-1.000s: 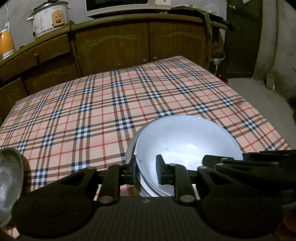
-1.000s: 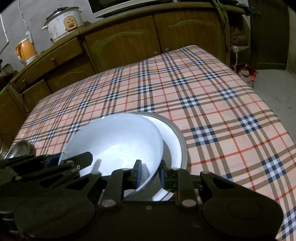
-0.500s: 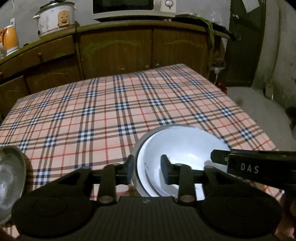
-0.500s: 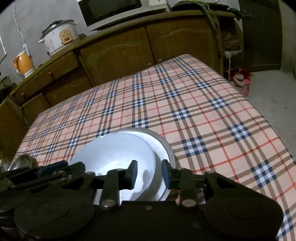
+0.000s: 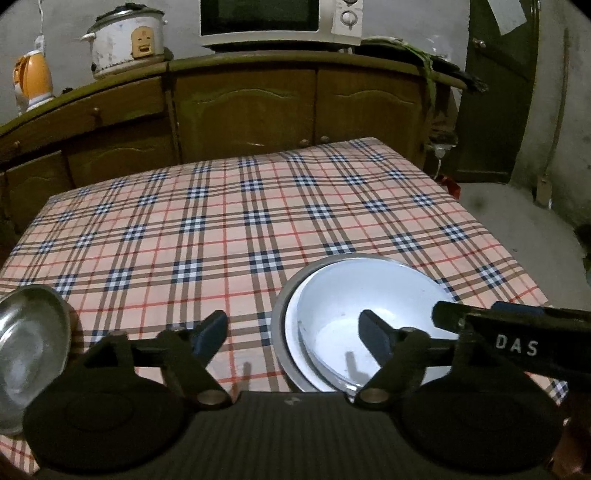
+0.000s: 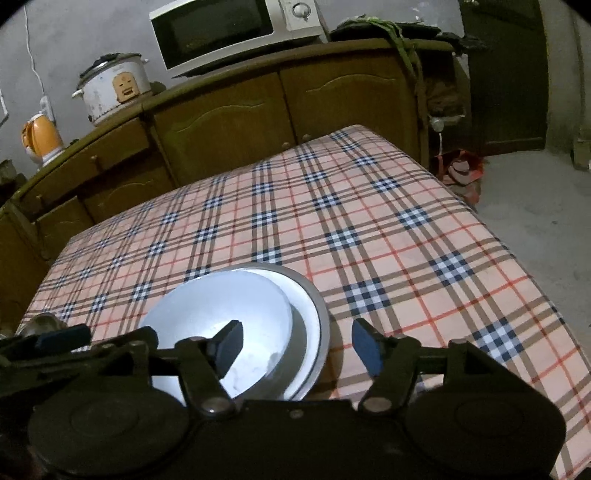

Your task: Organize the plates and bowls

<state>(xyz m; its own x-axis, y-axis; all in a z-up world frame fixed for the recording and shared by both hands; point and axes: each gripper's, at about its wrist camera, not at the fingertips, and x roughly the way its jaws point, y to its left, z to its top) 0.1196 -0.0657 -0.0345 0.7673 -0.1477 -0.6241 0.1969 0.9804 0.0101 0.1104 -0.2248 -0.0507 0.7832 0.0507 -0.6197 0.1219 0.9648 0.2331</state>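
1. Bowls sit stacked at the near edge of the table (image 5: 236, 221): a white bowl (image 5: 354, 295) rests inside a larger white bowl (image 5: 293, 328), and both lie in a grey metal basin (image 5: 279, 321).
2. In the right wrist view the same stack shows as white bowl (image 6: 229, 306), larger white bowl (image 6: 306, 325) and basin (image 6: 321, 306), with the inner bowl shifted toward the left of the basin.
3. The left gripper (image 5: 293, 334) hovers over the stack's left rim with its jaws wide; they have just been opening. 1 finger is over the cloth left of the basin, the other over the inside of the white bowl, and neither pad presses on anything.
4. The right gripper (image 6: 295, 345) hovers over the stack's right rim, jaws wide and just opened too. Its left finger is over the white bowl, its right finger over the cloth, clear of the rim.
5. A steel bowl (image 5: 29, 347) stands on the table at the near left, well apart from the stack; only a sliver (image 6: 42, 321) shows in the right wrist view.
6. Far behind the table runs a wooden cabinet (image 5: 243, 107), carrying a rice cooker (image 5: 127, 40), a microwave (image 5: 280, 18) and an orange kettle (image 5: 31, 81).
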